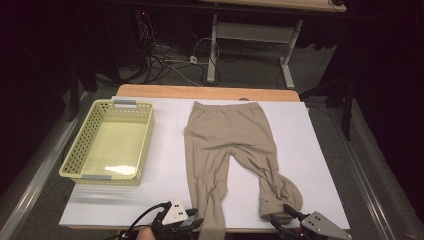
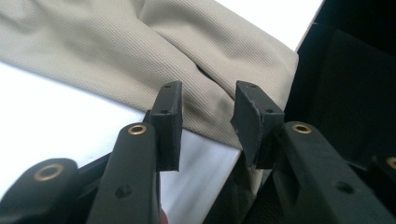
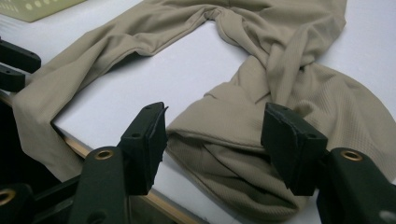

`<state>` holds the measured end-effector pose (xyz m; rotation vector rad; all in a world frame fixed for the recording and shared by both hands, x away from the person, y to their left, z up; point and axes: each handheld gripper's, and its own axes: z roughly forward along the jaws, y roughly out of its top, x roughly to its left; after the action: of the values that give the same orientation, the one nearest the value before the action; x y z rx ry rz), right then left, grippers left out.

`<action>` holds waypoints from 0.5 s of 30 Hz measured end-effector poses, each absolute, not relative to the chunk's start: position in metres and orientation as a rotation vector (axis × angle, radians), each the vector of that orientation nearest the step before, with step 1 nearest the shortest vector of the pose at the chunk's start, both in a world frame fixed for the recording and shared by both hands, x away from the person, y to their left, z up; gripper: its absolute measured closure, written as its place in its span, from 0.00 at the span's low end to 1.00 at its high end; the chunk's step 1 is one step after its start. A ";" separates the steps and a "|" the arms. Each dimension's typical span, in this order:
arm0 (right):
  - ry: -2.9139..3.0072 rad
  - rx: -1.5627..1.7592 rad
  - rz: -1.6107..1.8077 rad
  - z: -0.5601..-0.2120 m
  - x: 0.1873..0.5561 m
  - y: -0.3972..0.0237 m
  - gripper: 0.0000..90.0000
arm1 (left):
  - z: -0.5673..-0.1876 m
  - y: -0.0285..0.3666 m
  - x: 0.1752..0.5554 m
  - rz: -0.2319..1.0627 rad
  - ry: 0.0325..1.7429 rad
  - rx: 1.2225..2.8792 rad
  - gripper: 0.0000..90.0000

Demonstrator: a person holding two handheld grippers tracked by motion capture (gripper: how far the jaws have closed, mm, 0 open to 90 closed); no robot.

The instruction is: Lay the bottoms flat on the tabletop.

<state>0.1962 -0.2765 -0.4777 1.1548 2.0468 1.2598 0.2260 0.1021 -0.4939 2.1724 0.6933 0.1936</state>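
A pair of beige trousers (image 1: 227, 130) lies flat on the white table cover (image 1: 165, 165), waistband at the far side. Its left leg runs down and hangs over the near edge. The right leg is twisted and bunched into a heap (image 3: 243, 154) near that edge. My left gripper (image 1: 197, 222) sits at the near edge beside the left leg's end; its jaws stand apart, with the cloth (image 2: 116, 46) just beyond the pads and untouched. My right gripper (image 3: 212, 126) is open, its jaws on either side of the bunched cuff without pressing on it.
A pale yellow perforated basket (image 1: 146, 140) stands at the table's left, holding nothing. The wooden table edge (image 1: 205, 92) shows at the far side. Beyond it are dark floor, cables and another table's legs. Bare white cover lies between basket and trousers.
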 end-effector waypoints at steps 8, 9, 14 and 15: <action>2.019 1.169 1.259 -0.476 0.189 -0.284 0.46 | -0.494 0.103 0.228 0.196 0.684 2.185 0.94; 2.018 1.170 1.263 -0.476 0.189 -0.284 0.46 | -0.494 0.103 0.228 0.193 0.686 2.185 0.96; 2.025 1.159 1.260 -0.475 0.190 -0.281 0.46 | -0.491 0.107 0.227 0.188 0.697 2.182 0.96; 2.028 1.154 1.258 -0.475 0.190 -0.281 0.46 | -0.489 0.110 0.226 0.193 0.701 2.172 0.96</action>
<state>0.1901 -0.2807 -0.4751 1.1544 2.0284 1.2576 0.2260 0.1101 -0.4889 2.1717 0.7013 0.1927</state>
